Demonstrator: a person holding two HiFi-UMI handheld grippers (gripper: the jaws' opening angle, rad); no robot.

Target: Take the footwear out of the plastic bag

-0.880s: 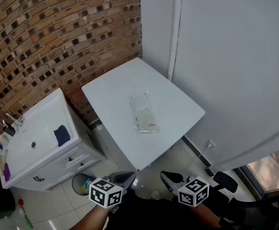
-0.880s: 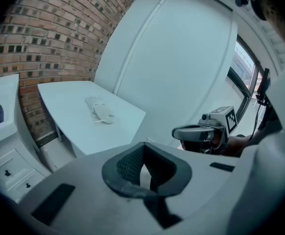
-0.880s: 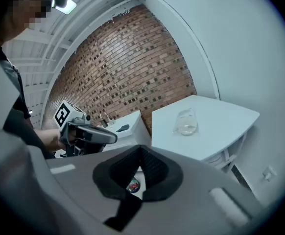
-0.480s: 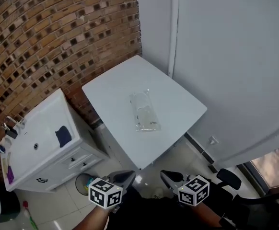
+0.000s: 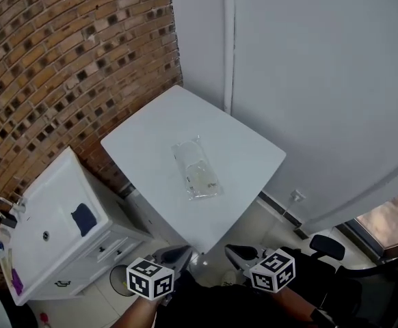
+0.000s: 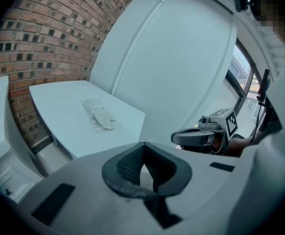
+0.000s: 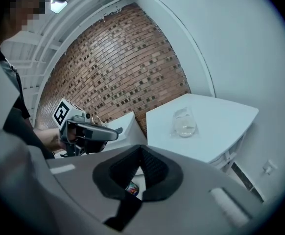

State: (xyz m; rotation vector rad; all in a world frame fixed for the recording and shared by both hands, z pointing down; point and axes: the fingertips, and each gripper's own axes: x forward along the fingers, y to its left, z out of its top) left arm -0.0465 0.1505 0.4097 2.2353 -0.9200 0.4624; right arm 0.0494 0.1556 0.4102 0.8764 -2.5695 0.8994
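A clear plastic bag [image 5: 196, 171] with pale footwear inside lies flat in the middle of a white table [image 5: 151, 135]. Both grippers hang low at the head view's bottom edge, short of the table and well away from the bag. My left gripper [image 5: 186, 251] has its jaws closed together with nothing between them. My right gripper [image 5: 230, 250] is likewise shut and empty. In the left gripper view the bag [image 6: 99, 115] lies far ahead on the table, with the right gripper [image 6: 179, 138] off to the side. The right gripper view shows the bag [image 7: 184, 124] beyond the left gripper [image 7: 117, 130].
A white sink cabinet [image 5: 48, 231] with a blue cloth [image 5: 84, 217] stands left of the table against the brick wall [image 5: 62, 60]. A small bin [image 5: 119, 277] sits on the tiled floor below it. A white wall [image 5: 308, 80] runs behind the table; a dark chair [image 5: 363, 292] is at the lower right.
The head view has shifted, so the table and bag sit slightly further left and lower in frame. Both grippers stay at the bottom edge with their jaws unchanged.
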